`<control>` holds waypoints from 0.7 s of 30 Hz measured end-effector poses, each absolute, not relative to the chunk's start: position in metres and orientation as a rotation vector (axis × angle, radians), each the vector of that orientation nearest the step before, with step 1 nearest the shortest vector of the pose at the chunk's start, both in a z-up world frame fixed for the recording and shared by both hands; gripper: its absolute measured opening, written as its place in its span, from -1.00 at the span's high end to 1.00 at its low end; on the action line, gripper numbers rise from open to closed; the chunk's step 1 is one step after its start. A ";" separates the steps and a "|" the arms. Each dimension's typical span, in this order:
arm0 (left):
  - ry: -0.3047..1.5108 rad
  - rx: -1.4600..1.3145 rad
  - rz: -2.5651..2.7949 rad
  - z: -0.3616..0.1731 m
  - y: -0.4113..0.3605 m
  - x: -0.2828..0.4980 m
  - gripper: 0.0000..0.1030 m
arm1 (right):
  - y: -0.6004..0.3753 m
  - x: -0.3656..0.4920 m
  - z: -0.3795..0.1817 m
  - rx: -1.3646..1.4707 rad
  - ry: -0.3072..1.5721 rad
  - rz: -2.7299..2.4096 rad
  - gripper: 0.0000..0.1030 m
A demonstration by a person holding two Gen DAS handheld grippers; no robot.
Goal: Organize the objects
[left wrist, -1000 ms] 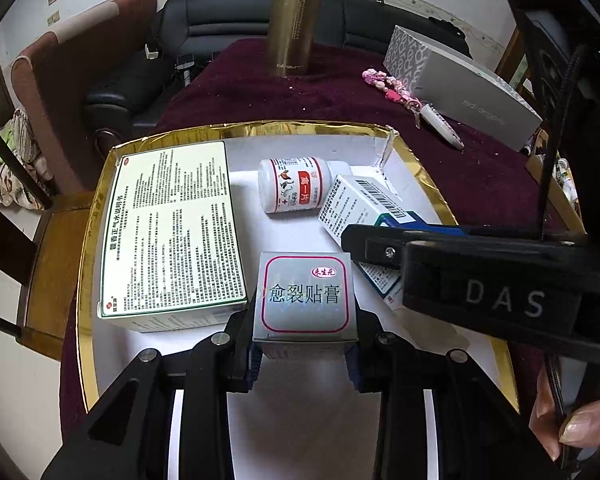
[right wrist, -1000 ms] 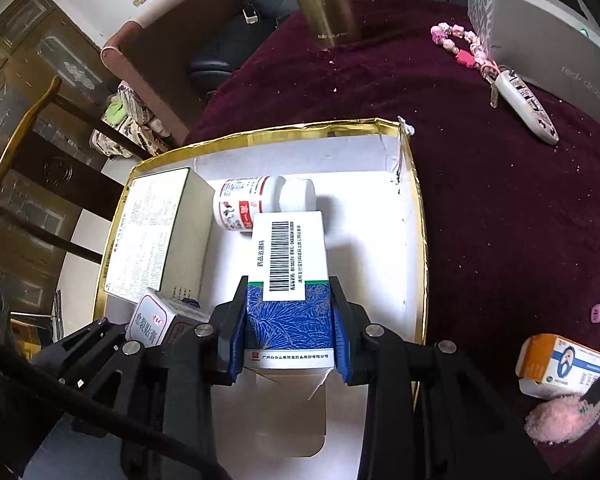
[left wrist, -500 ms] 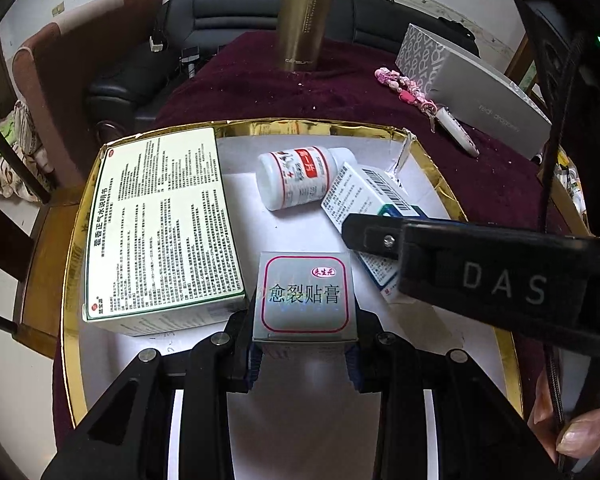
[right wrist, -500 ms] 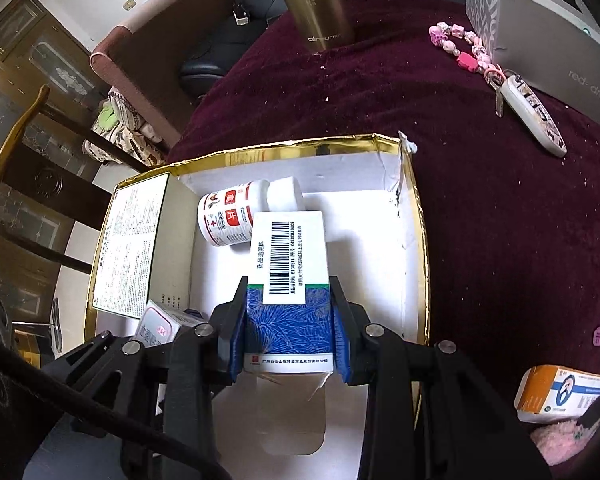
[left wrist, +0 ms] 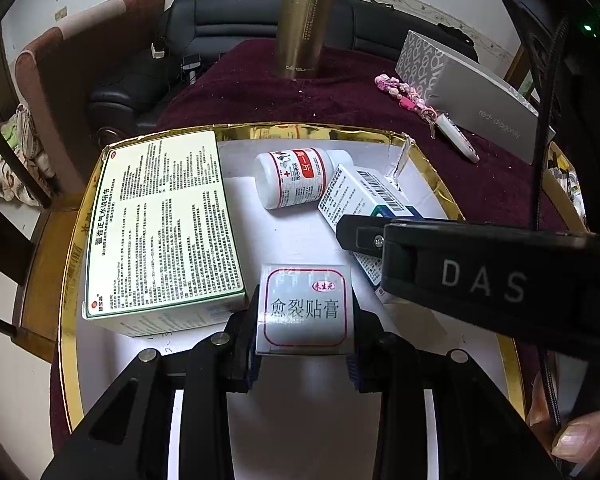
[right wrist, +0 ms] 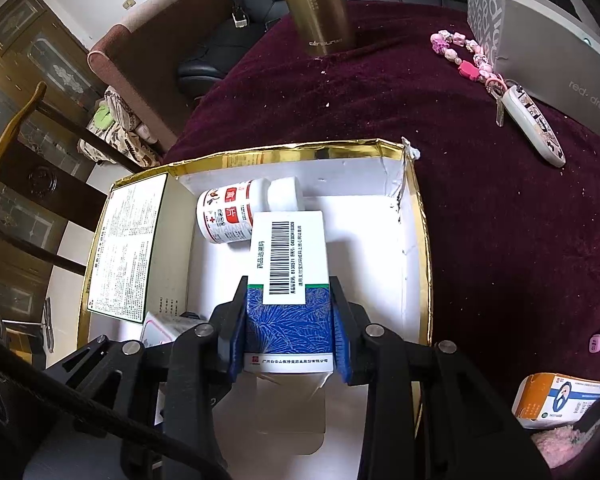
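A gold-rimmed white tray (left wrist: 440, 184) (right wrist: 418, 240) lies on the maroon tablecloth. My left gripper (left wrist: 305, 336) is shut on a small silver plaster box (left wrist: 305, 308) over the tray's near part. My right gripper (right wrist: 289, 332) is shut on a blue and white medicine box (right wrist: 288, 280) with a barcode, also seen in the left wrist view (left wrist: 360, 196). In the tray lie a large green-edged box (left wrist: 160, 220) (right wrist: 128, 244) at the left and a white pill bottle (left wrist: 296, 176) (right wrist: 232, 216) on its side at the back.
A gold flask (left wrist: 306, 20) (right wrist: 316, 4) stands behind the tray. A grey carton (left wrist: 468, 100) (right wrist: 540, 44) and a pink bead keychain with a fob (right wrist: 532, 128) lie at the right. An orange and white box (right wrist: 560, 400) sits at the near right. Chairs stand left.
Both grippers have drawn a little nearer to the tray's contents, each still holding its box. The large box and bottle lie as before.
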State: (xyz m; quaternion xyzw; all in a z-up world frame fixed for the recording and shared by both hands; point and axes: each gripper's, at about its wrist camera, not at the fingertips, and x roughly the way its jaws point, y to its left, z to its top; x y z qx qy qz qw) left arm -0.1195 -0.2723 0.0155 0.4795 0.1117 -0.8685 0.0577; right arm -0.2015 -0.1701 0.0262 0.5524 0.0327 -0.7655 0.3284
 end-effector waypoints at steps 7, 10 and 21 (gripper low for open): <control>0.358 1.454 -2.624 0.017 -0.275 -0.118 0.41 | -0.172 -0.200 0.026 1.448 0.086 -2.004 0.37; 0.357 1.446 -2.625 0.018 -0.276 -0.116 0.41 | -0.172 -0.201 0.026 1.466 0.076 -1.999 0.37; 0.359 1.440 -2.637 0.025 -0.275 -0.109 0.22 | -0.169 -0.201 0.030 1.471 0.034 -1.988 0.06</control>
